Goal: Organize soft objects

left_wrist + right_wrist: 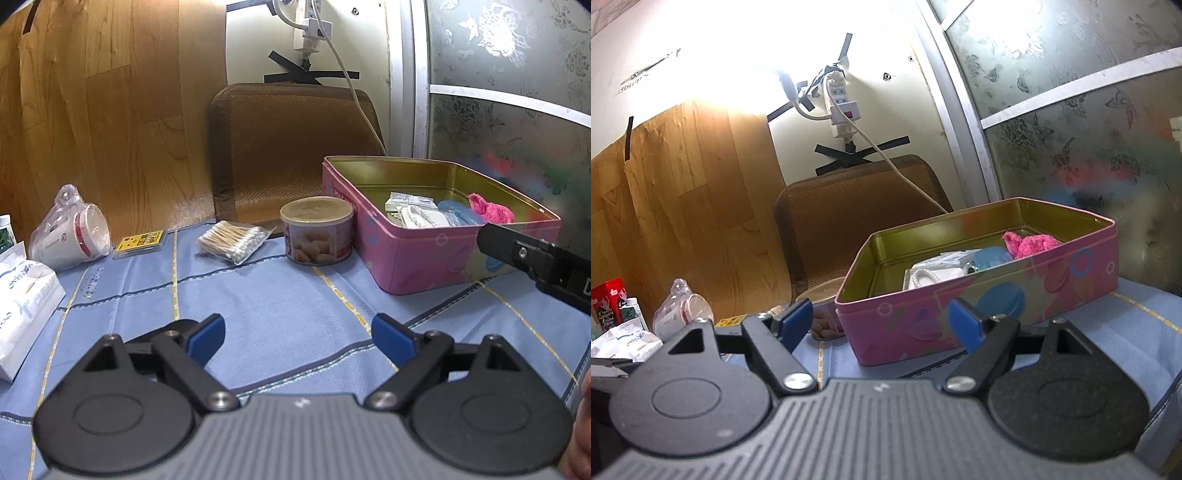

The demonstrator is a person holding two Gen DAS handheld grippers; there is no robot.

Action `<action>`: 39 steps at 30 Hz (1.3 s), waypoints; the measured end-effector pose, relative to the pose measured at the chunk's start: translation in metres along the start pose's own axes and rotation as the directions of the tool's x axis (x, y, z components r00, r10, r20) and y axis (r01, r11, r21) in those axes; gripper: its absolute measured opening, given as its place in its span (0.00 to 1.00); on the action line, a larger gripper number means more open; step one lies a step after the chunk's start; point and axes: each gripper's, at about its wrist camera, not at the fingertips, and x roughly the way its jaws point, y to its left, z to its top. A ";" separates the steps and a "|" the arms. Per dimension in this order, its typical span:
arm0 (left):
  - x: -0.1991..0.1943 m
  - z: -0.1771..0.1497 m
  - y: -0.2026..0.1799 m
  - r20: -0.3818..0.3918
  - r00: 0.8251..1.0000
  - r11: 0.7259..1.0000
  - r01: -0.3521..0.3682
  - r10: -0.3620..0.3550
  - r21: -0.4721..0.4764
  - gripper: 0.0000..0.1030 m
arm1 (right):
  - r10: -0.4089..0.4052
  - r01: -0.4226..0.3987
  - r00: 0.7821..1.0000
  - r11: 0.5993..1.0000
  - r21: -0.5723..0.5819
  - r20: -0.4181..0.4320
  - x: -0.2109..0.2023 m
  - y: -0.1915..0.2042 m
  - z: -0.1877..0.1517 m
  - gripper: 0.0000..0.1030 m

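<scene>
Both tools hang released, left tool (297, 334) and right tool (881, 323). Bagged cotton swabs (233, 240) on the far counter look light, crinkly, slippery; pinch mid-bag.

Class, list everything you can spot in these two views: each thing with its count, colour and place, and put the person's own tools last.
tin box: one, pink, right on the cloth
fluffy cloth: one, pink, inside the tin
packets: several, white, inside the tin
can: one, beige lid, left of the tin
cotton swabs: one bag, white-tipped, left of the can
card: one, yellow, further left
bagged cup: one, white, far left
tablecloth: one, blue
left tool: open, empty
right tool: open, empty
</scene>
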 end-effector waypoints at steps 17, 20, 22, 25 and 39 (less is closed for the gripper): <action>-0.004 -0.007 0.015 0.013 1.000 0.999 0.008 -0.007 -0.033 0.89 | 0.006 -0.007 1.000 0.999 -0.044 -0.008 0.001 0.016 -0.005 0.80; -0.006 -0.010 0.021 0.014 1.000 0.999 0.005 -0.004 -0.044 0.89 | 0.009 -0.010 1.000 0.998 -0.056 -0.019 0.002 0.021 -0.006 0.80; -0.006 -0.011 0.026 0.013 1.000 0.999 0.002 -0.002 -0.053 0.89 | 0.015 -0.017 1.000 0.998 -0.066 -0.024 0.003 0.024 -0.008 0.80; -0.006 -0.015 0.033 0.010 1.000 0.998 -0.003 0.004 -0.066 0.89 | 0.022 -0.025 0.999 0.997 -0.080 -0.031 0.005 0.030 -0.009 0.80; 0.001 -0.027 0.042 0.046 0.999 0.998 -0.005 0.008 -0.069 0.92 | 0.005 -0.005 1.000 0.997 -0.075 -0.012 0.006 0.032 -0.013 0.82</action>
